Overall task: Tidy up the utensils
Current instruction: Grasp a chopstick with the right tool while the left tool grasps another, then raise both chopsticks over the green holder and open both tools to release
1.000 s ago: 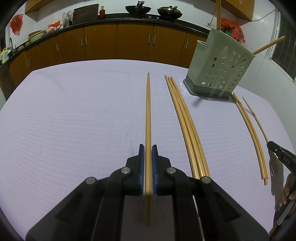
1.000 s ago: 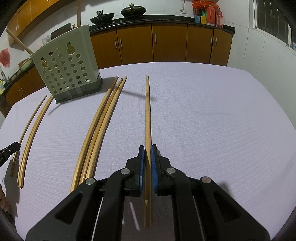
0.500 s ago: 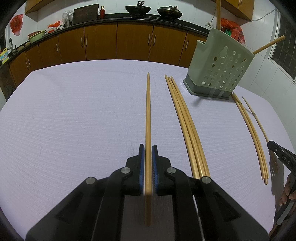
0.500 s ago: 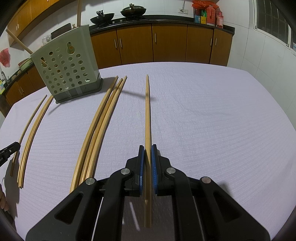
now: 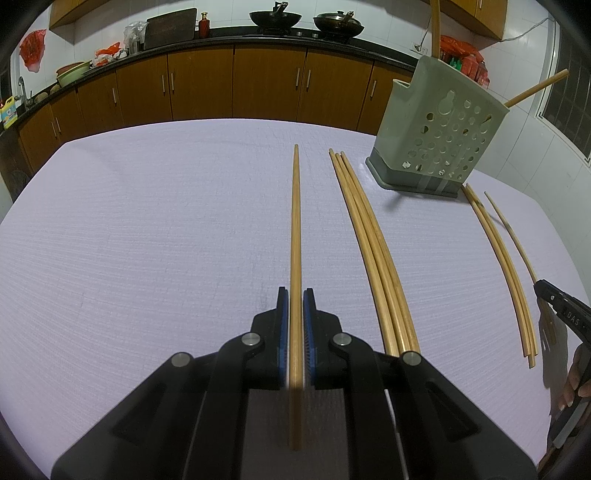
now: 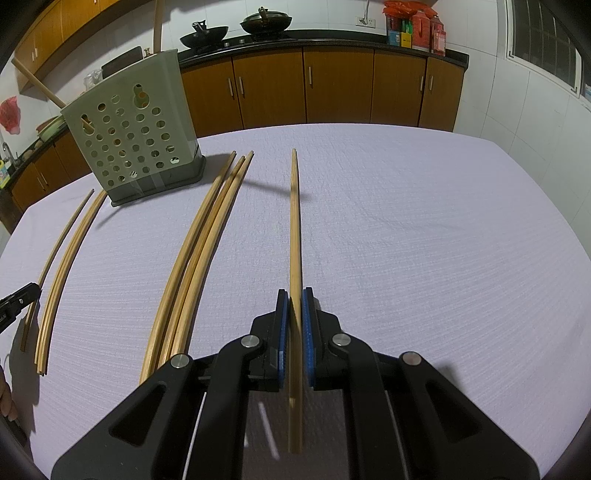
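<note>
No change is seen over the last second: one long tan wooden chopstick (image 5: 295, 240) is kept clamped in the left gripper (image 5: 295, 325), another (image 6: 294, 236) in the right gripper (image 6: 294, 325), above the lilac-clothed surface (image 5: 147, 240), so delivery to the perforated grey-green holder (image 5: 439, 144), ahead, is judged pending.

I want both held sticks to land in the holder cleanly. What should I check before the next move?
1. Left gripper shut on the left chopstick: ok.
2. Right gripper shut on the right chopstick: ok.
3. Holder standing on its base: ok.
4. Room inside the holder: cannot tell; two sticks poke out and the inside is hidden.
5. Tablecloth free of loose chopsticks: not ok; two bundles lie there.
</note>
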Demonstrator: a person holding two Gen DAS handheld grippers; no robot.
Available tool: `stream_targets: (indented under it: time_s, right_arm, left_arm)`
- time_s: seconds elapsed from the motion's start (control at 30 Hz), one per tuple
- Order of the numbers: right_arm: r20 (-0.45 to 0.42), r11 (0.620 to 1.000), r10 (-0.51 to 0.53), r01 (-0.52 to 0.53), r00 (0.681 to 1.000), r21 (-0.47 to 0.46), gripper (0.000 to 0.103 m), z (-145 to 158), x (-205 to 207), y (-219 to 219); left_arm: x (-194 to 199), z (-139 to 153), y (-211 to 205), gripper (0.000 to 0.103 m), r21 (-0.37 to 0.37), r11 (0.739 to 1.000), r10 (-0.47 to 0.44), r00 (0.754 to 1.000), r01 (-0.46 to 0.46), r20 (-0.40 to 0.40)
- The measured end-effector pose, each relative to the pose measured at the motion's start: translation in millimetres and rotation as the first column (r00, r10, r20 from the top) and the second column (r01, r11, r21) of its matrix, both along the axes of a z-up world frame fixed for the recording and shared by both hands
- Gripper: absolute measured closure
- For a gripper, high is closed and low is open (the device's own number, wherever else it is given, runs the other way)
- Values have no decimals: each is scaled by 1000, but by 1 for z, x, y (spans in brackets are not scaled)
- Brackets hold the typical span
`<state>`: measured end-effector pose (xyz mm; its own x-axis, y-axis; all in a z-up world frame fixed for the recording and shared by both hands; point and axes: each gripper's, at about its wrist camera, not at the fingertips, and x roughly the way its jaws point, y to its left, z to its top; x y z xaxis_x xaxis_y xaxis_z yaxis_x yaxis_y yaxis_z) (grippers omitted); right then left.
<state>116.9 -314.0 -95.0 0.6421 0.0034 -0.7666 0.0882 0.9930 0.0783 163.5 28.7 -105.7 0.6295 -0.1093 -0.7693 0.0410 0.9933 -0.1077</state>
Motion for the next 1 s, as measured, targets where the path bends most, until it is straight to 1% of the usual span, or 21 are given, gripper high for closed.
stream_targets:
  time_s: [0.5, 0.6, 0.77, 0.87, 0.93, 1.0]
  right_arm:
    - [0, 1000, 0, 0, 1000, 0, 93, 0, 0, 0]
    - [2, 1000, -1, 1, 1000, 14, 93, 0, -1, -2]
    - [2, 999, -7, 7, 1000, 41, 92, 0, -6, -5]
    - [6, 998, -11, 10, 1000, 64, 95, 0, -7, -10]
    - [10, 999, -7, 6, 1000, 53, 96, 2, -6, -10]
    - [49, 999, -3, 1, 999, 39, 96, 12, -10, -10]
  left_arm:
    - [0, 0, 0, 92, -1, 1000, 0, 1000, 0, 0]
    - [0, 0, 0, 92, 1, 1000, 0, 1000, 0, 2]
    - [-6, 0, -2, 93, 27, 1000, -4, 1000, 4, 2]
    - [-6, 0, -1, 95, 29, 1000, -7, 1000, 7, 4]
    - [-7, 2, -3, 95, 52, 999, -12, 1000, 11, 8]
    - [-11, 12, -1, 95, 60, 998, -16, 999, 14, 35]
